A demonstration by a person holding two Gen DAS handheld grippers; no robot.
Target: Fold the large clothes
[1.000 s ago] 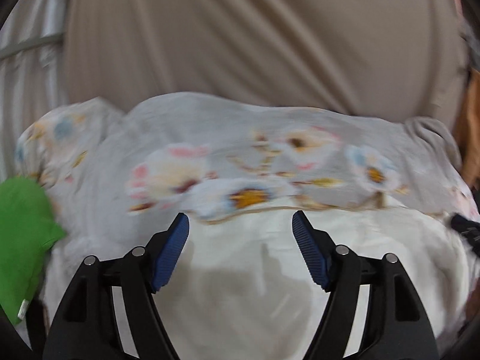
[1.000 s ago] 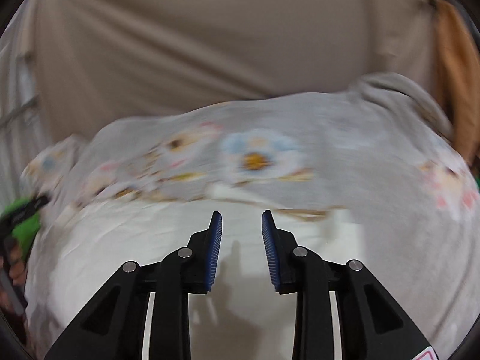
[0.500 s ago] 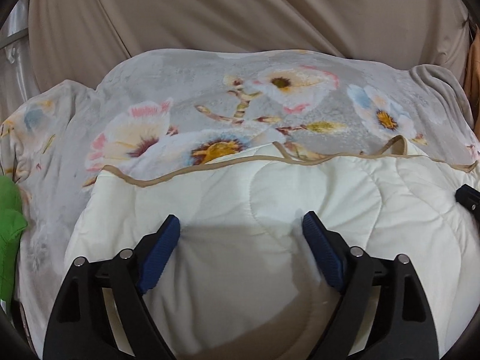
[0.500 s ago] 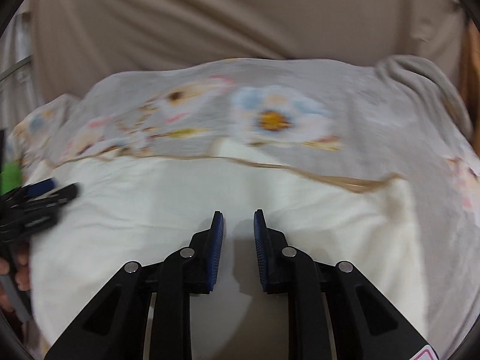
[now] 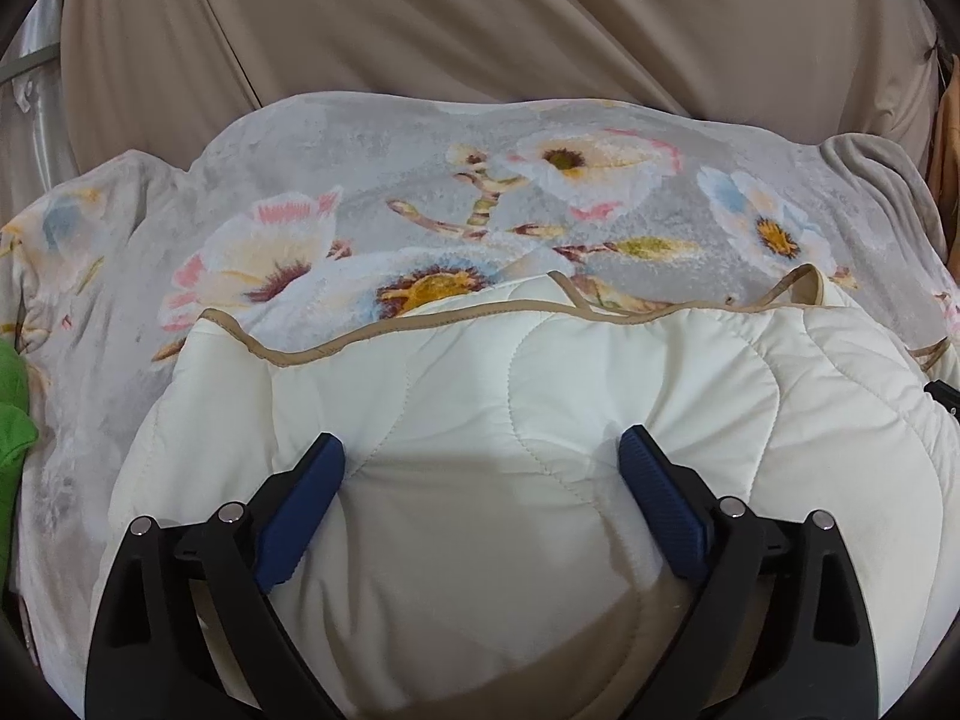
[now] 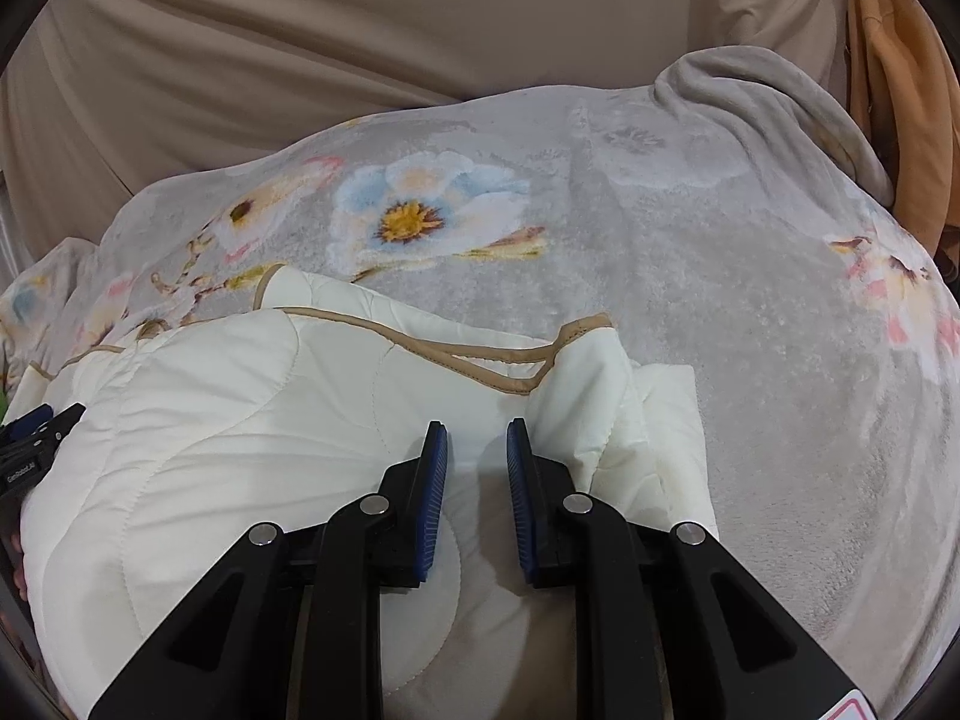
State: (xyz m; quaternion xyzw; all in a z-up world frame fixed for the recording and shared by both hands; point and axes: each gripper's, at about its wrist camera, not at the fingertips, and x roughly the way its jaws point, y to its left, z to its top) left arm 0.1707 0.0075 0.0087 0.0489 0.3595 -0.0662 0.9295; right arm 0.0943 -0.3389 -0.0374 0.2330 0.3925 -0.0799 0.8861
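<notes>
Hanging across the whole back: a beige curtain (image 5: 480, 30), creased in long diagonal folds. Spreading below it over a bed: a grey plush blanket (image 6: 750, 300) printed with pale flowers, bunching into ridges at its far right corner.

Lying on the blanket, near side: a cream quilt (image 5: 480, 396), folded over on itself, puffy, stitched in wavy scallop lines, edged with tan piping (image 5: 312, 354) running unevenly along the far edge. Showing at its right end in the right view: layers stacked loosely, one corner flipping up with the piping looped (image 6: 576, 336), a lower layer sticking out just beyond it. Creasing softly around both tools.

Poking in at the right edge: an orange cloth (image 6: 900, 120) hanging beside the curtain. Sitting at the left edge on the blanket: a green cloth (image 5: 12, 420).

Pressing down onto the quilt's left part: the left tool (image 5: 480, 456), blue pads (image 5: 300, 504) spread wide apart, gripping nothing. Resting over the quilt's right part: the right tool (image 6: 477, 438), pads (image 6: 432, 498) standing close with a narrow gap, no fabric between them.
</notes>
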